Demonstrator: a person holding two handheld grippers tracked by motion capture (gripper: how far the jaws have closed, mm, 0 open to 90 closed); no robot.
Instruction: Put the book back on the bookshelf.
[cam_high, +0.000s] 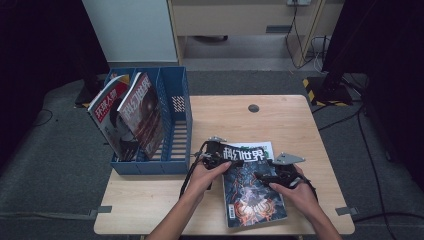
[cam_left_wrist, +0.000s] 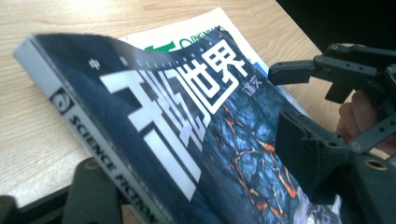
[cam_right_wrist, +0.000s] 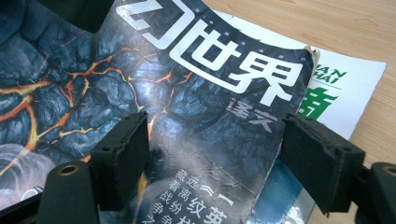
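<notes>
1. A person works two claws at a dark science-fiction magazine (cam_high: 252, 187) lying near the front edge of the wooden worktop (cam_high: 280, 117), on top of a white-and-green magazine (cam_high: 265, 146) whose far edge peeks out beyond it.

2. The left claw (cam_high: 220, 159) grips the dark magazine at its spine edge; in the left gripper view one jaw sits under the spine and the other over the cover (cam_left_wrist: 196, 140), which bows upward.

3. The right claw (cam_high: 267, 176) stands wide, its jaws straddling the opposite edge of the cover (cam_right_wrist: 196, 107) without pinching it.

4. The step in hand appears to be lifting the top magazine off the one beneath; next, the right claw likely needs to close on the free edge so the magazine rises level.

5. The blue file rack (cam_high: 172, 125) at the left edge holds two upright magazines (cam_high: 130, 112); its rightmost slots are free, and bare worktop between offers room for the move.
</notes>
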